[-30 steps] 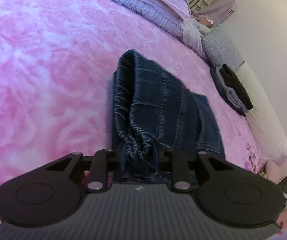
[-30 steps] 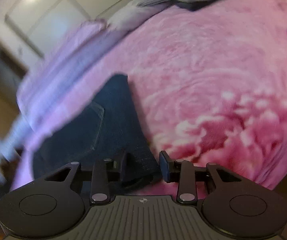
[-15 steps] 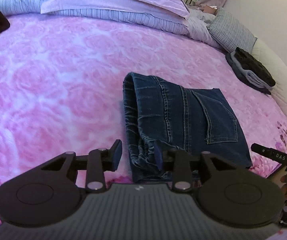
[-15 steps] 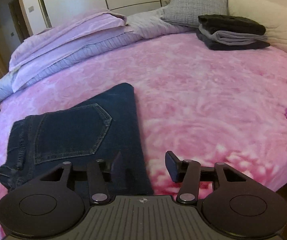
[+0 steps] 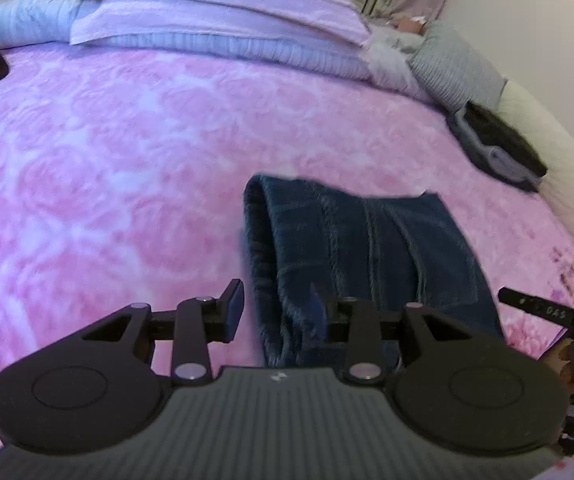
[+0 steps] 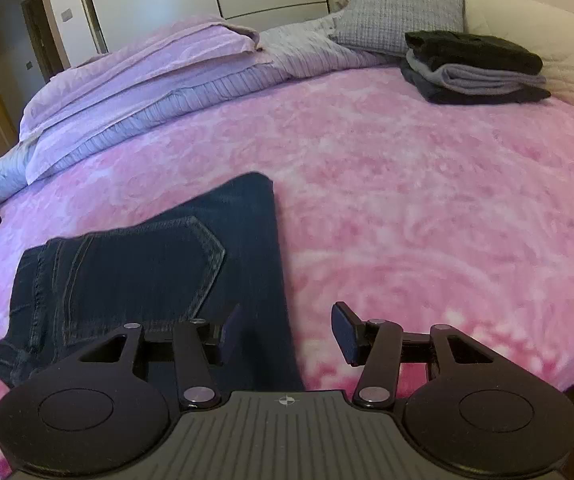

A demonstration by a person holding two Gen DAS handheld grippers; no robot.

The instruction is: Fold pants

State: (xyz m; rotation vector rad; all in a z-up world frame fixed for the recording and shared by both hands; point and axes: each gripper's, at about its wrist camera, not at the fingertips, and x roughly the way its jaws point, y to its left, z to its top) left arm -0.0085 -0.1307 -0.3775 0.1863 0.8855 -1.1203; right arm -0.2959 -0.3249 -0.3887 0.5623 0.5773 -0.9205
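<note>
above the folded pants (image 5: 367,248), left claw (image 5: 275,306) angled down, just opening, right claw (image 6: 285,330) released

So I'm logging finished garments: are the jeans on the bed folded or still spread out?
Folded. The jeans lie as a compact rectangle on the pink blanket, back pocket on top, layers stacked at the rolled edge; no legs trail out.

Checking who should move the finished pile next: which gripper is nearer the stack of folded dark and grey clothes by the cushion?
Right. The right gripper sits at the jeans' edge facing the stack; the left gripper is at the jeans' opposite edge.
</note>
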